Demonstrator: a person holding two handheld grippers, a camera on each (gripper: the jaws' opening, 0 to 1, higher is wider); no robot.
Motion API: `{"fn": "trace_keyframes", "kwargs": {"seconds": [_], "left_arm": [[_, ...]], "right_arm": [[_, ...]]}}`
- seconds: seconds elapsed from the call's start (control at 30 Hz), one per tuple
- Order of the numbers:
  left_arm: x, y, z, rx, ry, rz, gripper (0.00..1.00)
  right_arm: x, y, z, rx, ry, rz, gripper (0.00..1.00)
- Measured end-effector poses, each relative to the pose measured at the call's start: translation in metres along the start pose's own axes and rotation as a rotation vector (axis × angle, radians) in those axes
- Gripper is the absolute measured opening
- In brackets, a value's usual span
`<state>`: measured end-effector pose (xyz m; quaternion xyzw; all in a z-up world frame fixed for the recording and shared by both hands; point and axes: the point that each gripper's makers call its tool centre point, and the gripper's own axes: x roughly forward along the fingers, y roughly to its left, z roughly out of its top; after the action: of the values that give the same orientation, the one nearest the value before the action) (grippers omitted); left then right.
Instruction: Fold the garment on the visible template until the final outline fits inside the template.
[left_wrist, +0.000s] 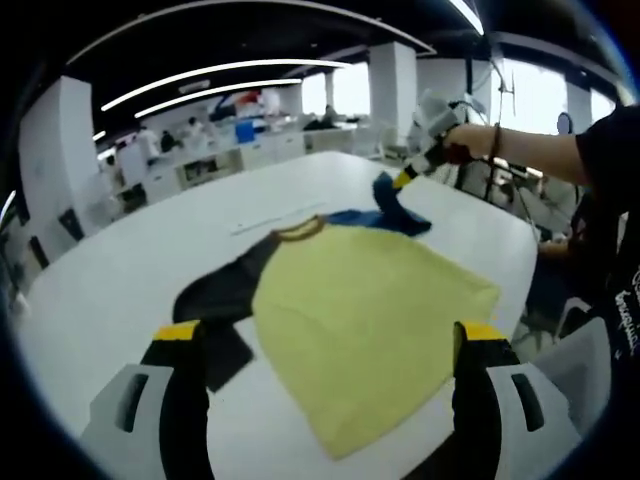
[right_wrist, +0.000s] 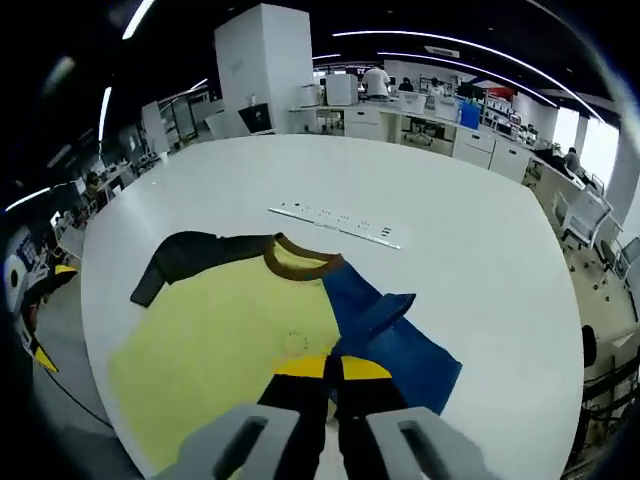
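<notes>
While the garment (right_wrist: 225, 335) lies spread on the white round worktop (right_wrist: 450, 240), its yellow body is flat and smooth, with a brown ribbed collar (right_wrist: 296, 260), 1 black sleeve (right_wrist: 190, 256) stretched out flat to one side and 1 blue sleeve (right_wrist: 385, 335) on the other. In the right gripper view the right gripper (right_wrist: 333, 368) has its 2 yellow-tipped black fingers (right_wrist: 300, 368) pressed together on the blue sleeve, and the soft cloth rises in a creased ridge from the worktop toward the tips. In the left gripper view the same gripper (left_wrist: 402, 180) comes in from the right, held by a person's hand (left_wrist: 455, 152) on a bare forearm, with the blue cloth (left_wrist: 395, 205) pulled up into a peak at its tip. The left gripper (left_wrist: 330, 335) holds its 2 fingers (left_wrist: 180, 335) wide apart, 1 on each side of the yellow hem, and I cannot tell whether they touch the cloth; nothing sits between them but the garment's lower part. Beyond the collar a thin pale strip (right_wrist: 340, 222) with small marks lies flat on the worktop, apart from the garment. Around the worktop stand white pillars (right_wrist: 262, 70), desks and chairs, with curved light strips on the dark ceiling.
</notes>
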<state>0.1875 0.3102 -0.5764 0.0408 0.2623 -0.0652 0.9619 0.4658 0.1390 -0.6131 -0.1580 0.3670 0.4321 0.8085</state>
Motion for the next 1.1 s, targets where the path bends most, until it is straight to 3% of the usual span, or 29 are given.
{"fn": "trace_keyframes", "kwargs": {"seconds": [1.1], "left_arm": [[0.007, -0.006, -0.004, -0.003, 0.013, -0.028, 0.99]], "right_arm": [[0.039, 0.092, 0.052, -0.115, -0.001, 0.133, 0.00]]}}
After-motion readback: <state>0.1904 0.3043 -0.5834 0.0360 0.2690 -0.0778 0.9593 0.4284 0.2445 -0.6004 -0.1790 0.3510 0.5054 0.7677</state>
